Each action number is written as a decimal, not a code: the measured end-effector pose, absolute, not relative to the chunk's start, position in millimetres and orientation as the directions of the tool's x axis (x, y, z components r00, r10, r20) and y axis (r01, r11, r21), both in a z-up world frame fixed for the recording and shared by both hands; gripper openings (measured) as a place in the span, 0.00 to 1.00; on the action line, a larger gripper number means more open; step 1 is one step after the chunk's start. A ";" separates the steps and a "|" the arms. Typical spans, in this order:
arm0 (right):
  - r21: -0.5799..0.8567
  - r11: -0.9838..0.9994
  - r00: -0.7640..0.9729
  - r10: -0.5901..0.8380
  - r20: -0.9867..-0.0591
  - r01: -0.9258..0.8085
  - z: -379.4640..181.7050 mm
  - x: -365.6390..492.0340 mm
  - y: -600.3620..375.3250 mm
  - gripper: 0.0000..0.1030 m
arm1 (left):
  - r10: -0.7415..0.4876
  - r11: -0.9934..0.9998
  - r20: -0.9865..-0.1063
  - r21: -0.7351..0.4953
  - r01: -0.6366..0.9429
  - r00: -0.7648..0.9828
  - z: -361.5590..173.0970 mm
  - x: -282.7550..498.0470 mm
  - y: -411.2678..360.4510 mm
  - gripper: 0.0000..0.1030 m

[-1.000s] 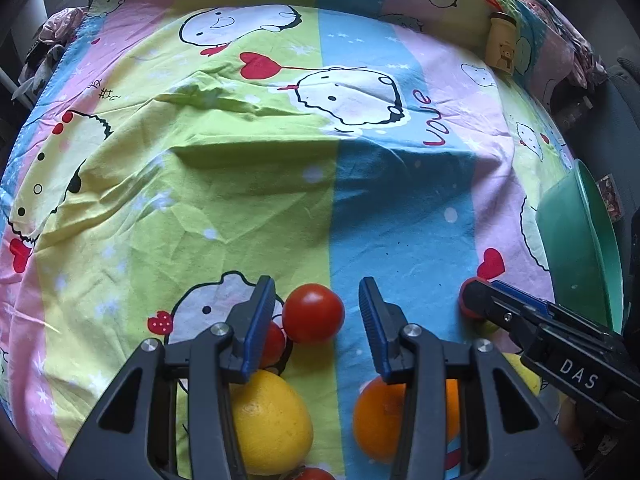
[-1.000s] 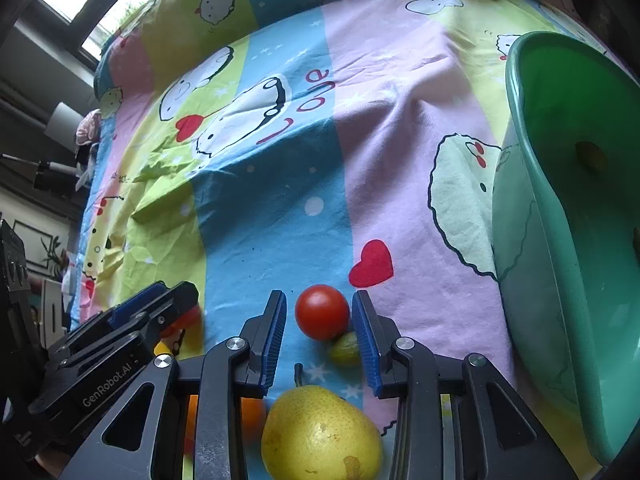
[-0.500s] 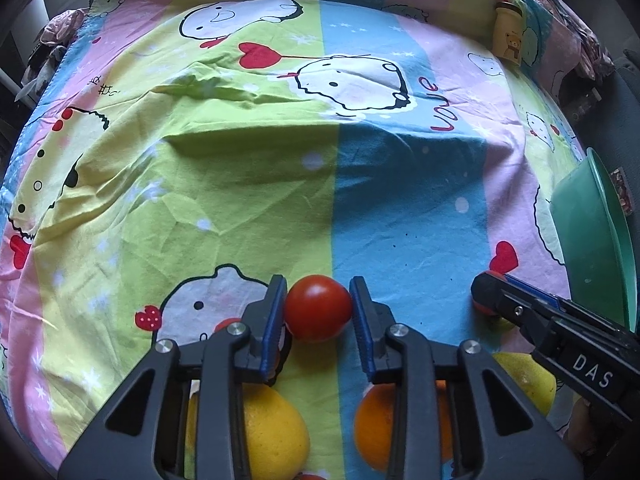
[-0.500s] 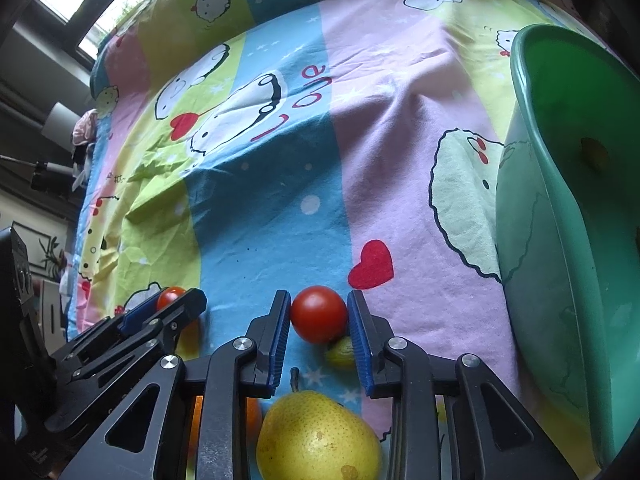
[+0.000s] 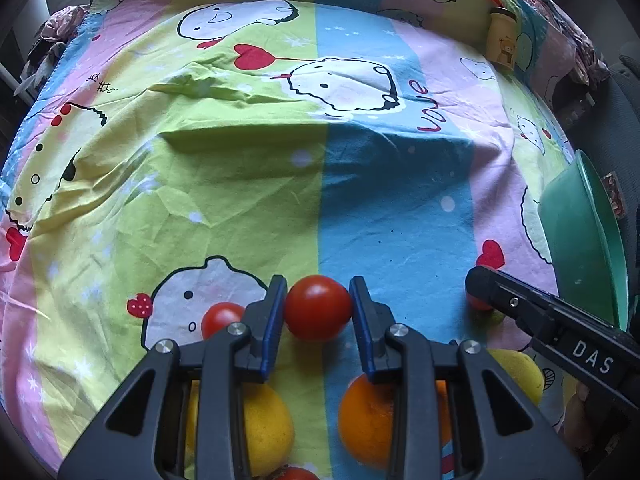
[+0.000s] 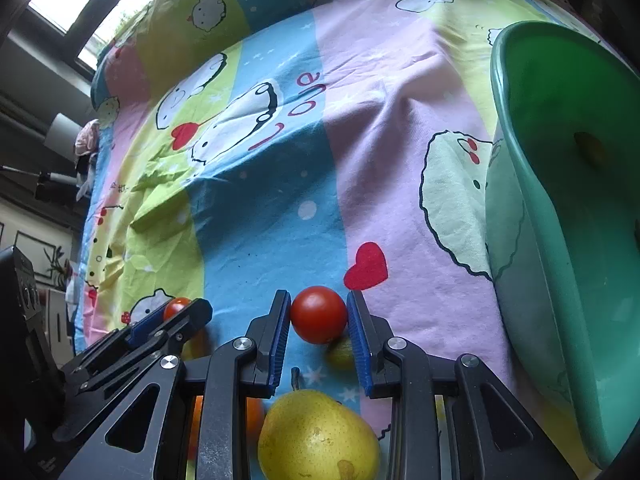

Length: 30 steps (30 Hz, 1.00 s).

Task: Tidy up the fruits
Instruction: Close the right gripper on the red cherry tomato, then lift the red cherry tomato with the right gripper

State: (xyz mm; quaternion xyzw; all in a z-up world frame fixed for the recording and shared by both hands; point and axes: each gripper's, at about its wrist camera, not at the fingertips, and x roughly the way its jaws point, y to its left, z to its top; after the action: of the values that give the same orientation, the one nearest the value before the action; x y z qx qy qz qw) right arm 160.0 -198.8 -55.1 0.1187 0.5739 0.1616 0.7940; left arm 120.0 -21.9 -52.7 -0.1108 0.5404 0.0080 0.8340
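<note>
The cartoon-print sheet (image 5: 240, 168) filled both views, its soft folds probably keeping round fruit from rolling. At three o'clock stood the green basin (image 6: 560, 208), likely where the fruit belonged. A pear (image 6: 318, 436) lay at six o'clock in the right view; an orange (image 5: 368, 424) at five o'clock in the left. The left gripper (image 5: 318, 306) had just been closing and pinched one tomato (image 5: 318, 307) at its widest part. The right gripper (image 6: 319, 314) had closed likewise on a second tomato (image 6: 319, 314), which sat nearer the basin.
</note>
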 end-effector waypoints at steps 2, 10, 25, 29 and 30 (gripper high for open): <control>0.378 0.918 0.291 0.396 -0.871 -0.118 -54.2 159.8 -199.9 0.30 | -0.112 0.974 -0.899 -0.184 -0.133 0.424 -50.1 119.0 -21.6 0.31; 0.406 0.909 0.317 0.416 -0.853 -0.100 -47.0 157.7 -208.3 0.30 | -0.147 0.965 -0.867 -0.231 -0.122 0.477 -35.3 113.6 -20.1 0.31; 0.446 0.890 0.363 0.448 -0.817 -0.096 -32.3 153.7 -217.7 0.30 | -0.196 0.955 -0.804 -0.287 -0.077 0.561 -10.3 106.7 -27.8 0.31; 0.456 0.885 0.371 0.458 -0.808 -0.100 -29.4 152.9 -219.0 0.30 | -0.208 0.951 -0.792 -0.301 -0.069 0.574 -6.2 104.7 -28.4 0.31; 0.458 0.883 0.373 0.460 -0.806 -0.101 -28.6 152.7 -219.2 0.30 | -0.211 0.950 -0.788 -0.304 -0.067 0.578 -4.9 104.4 -28.5 0.31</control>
State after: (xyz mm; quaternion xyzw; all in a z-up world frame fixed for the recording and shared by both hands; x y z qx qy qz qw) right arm 152.7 -219.2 -28.6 0.1685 0.5324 0.1730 0.8113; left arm 104.4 -28.5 -4.9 -0.1520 0.4576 -0.0410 0.8751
